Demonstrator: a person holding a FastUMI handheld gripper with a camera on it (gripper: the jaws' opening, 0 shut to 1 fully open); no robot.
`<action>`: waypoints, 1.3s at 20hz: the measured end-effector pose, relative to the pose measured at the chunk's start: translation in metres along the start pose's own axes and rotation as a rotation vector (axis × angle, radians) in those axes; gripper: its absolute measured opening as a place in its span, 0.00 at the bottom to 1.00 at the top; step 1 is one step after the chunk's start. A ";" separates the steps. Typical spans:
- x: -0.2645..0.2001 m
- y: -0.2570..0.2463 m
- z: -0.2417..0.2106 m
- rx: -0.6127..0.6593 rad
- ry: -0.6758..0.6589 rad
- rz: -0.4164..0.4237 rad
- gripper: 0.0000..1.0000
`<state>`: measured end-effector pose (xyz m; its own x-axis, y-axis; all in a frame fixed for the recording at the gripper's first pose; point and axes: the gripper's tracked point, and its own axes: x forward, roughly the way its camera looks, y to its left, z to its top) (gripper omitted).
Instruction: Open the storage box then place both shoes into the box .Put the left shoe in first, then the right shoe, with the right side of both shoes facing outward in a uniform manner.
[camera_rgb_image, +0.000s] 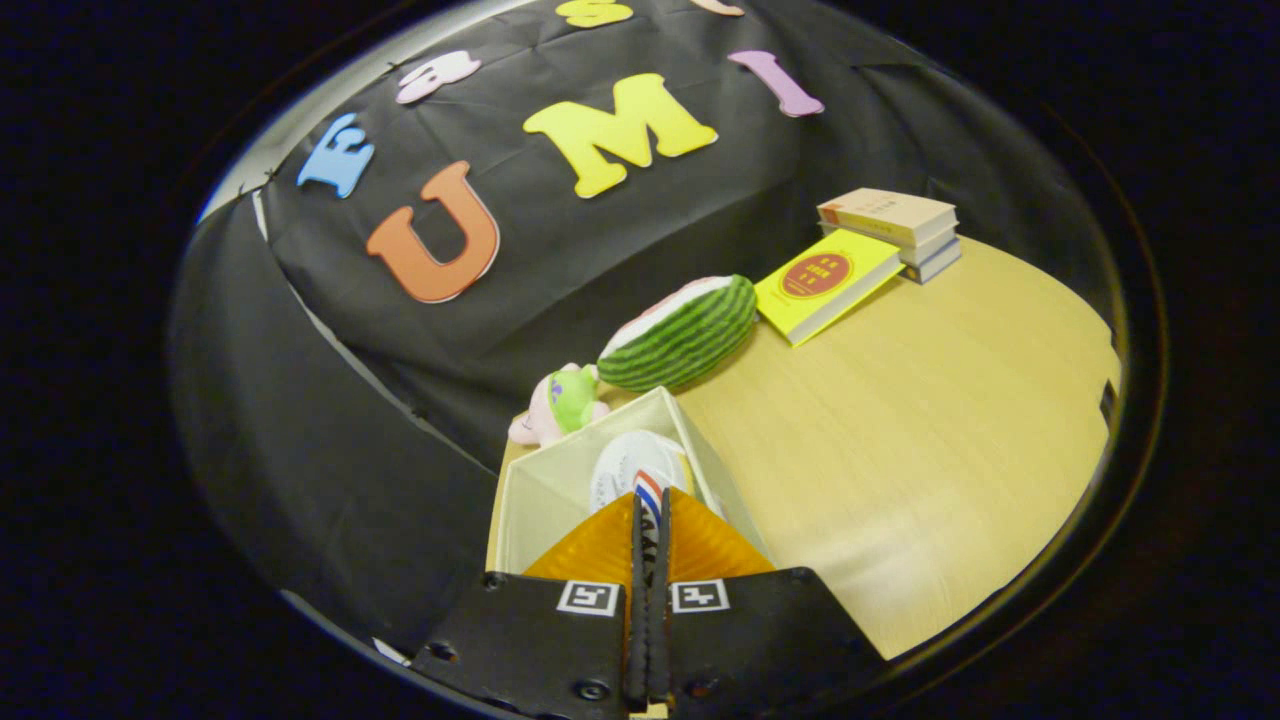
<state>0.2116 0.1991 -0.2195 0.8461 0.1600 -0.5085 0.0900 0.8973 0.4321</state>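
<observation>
The hand-held gripper (648, 505) hangs over the open storage box (540, 485), its orange fingers (600, 545) clenched on a thin red, white and blue striped part of a white shoe (632, 465), which sits inside the box just ahead of the fingertips. The box stands on the wooden table (900, 440). Beyond it lie a small plush toy (558, 405) and a watermelon-slice plush (682, 335), then a yellow book (825, 282) beside a stack of books (892, 232).

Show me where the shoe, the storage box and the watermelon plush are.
shoe (632, 468): gripper view, on its white upper, just ahead of the fingers.
storage box (540, 492): gripper view, on its white inner wall.
watermelon plush (690, 345): gripper view, on its green striped rind.
</observation>
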 end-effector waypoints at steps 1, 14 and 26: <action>-0.003 0.008 0.003 -0.040 -0.014 0.028 0.38; -0.131 -0.001 0.079 -0.322 -0.371 -0.078 1.00; -0.266 -0.020 0.126 -0.460 -0.564 -0.080 1.00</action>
<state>0.0506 0.0867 0.0008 0.9992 -0.0378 -0.0111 0.0377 0.9992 -0.0100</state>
